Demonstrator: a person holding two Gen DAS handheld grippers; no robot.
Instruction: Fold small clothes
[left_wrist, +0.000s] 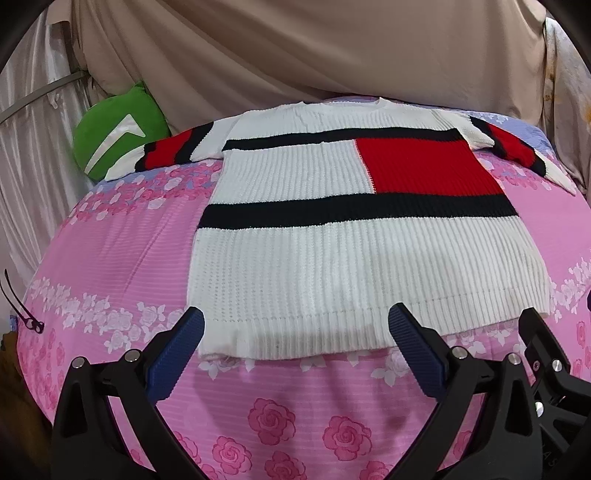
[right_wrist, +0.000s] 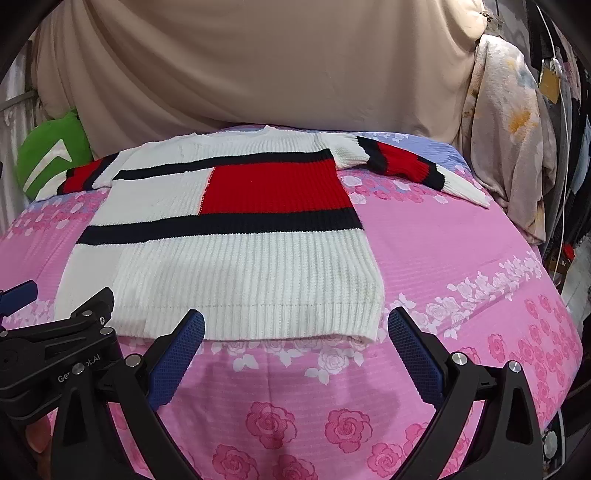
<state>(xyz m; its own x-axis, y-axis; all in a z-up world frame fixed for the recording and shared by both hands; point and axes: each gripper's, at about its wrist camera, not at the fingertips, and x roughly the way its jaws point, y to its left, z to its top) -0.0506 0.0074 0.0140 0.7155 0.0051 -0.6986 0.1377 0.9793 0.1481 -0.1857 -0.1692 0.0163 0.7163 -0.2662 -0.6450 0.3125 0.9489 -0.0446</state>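
Observation:
A small knit sweater (left_wrist: 332, 266), white with black stripes and a red block, lies flat and spread out on a pink floral bedsheet (left_wrist: 110, 258), sleeves out to both sides. It also shows in the right wrist view (right_wrist: 240, 266). My left gripper (left_wrist: 295, 332) is open, its blue pads either side of the hem's left part, just above the cloth. My right gripper (right_wrist: 295, 332) is open over the hem's right part near the right corner. Neither holds anything. The right gripper's body (left_wrist: 546, 354) shows beside the left one.
A green cushion (left_wrist: 118, 129) lies at the bed's far left, by the left sleeve. A beige draped sheet (left_wrist: 314, 48) hangs behind the bed. Hanging floral fabric (right_wrist: 509, 155) and clutter stand at the right edge. Pink sheet (right_wrist: 461, 240) lies right of the sweater.

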